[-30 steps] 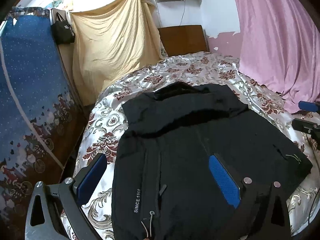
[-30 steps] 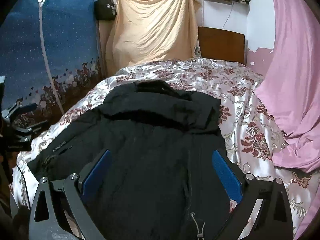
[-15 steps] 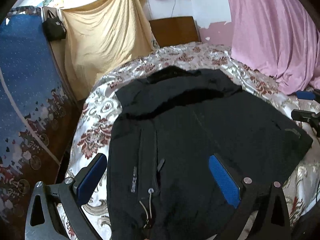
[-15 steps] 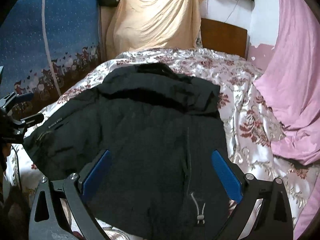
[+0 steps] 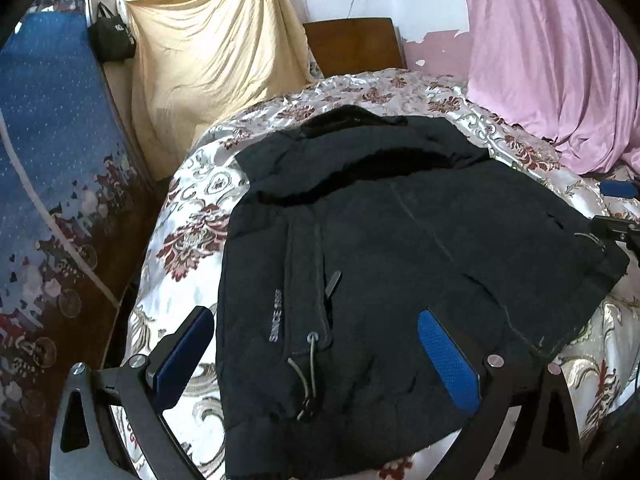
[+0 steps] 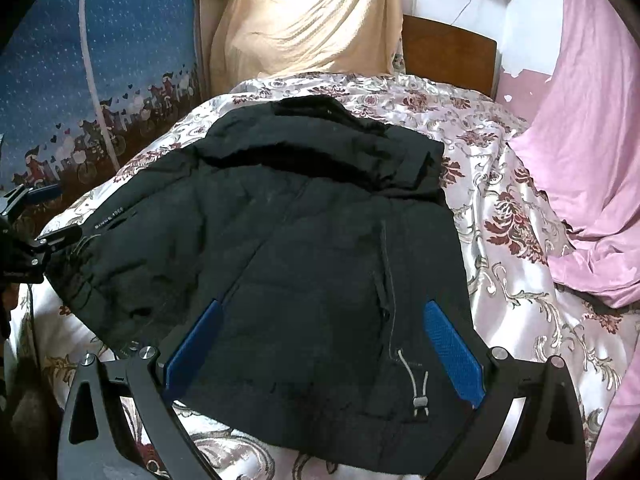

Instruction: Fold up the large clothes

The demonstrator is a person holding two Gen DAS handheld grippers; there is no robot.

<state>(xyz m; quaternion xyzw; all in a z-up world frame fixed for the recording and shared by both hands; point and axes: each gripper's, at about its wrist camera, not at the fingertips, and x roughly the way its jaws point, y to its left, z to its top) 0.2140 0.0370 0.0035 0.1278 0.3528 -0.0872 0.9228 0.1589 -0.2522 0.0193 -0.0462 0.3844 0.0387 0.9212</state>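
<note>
- Jacket (image 5: pixel 400 272) lay spread flat on bed (image 5: pixel 188 240), hem toward the holder, hood end (image 5: pixel 352 128) toward headboard (image 5: pixel 352 46); long axis ran away from both cameras, sleeves seemingly tucked in already.
- Left tongs (image 5: pixel 316 360) hovered wide apart over the hem's left corner, one blue pad (image 5: pixel 182 354) past the jacket's left edge above bare bedspread, the other pad (image 5: pixel 448 360) above black cloth; gripped nothing.
- Right tongs (image 6: pixel 324 348) likewise gaped, both pads above the jacket's near part, hem edge (image 6: pixel 320 436) just below them; empty too.
- Drawcord toggle (image 6: pixel 418 398) sat near the right tongs' right pad; left drawcord (image 5: pixel 310 368) hung between the left pads, close to "SINCE" print (image 5: pixel 276 316).
- Each tongs stood nearest its own hem corner: left for the left, right for the right. Seen from the other side's camera, each sat at the jacket's outer edge.
- Judged next: drop onto the two hem corners, pinch, then carry the hem forward along the long axis toward the hood.
- Risk judged: thick padded cloth could slip from the pads, or a cord be pinched instead of the hem.
- Pink drape (image 6: pixel 580 160) lay well right of the jacket, out of the fold path.
</note>
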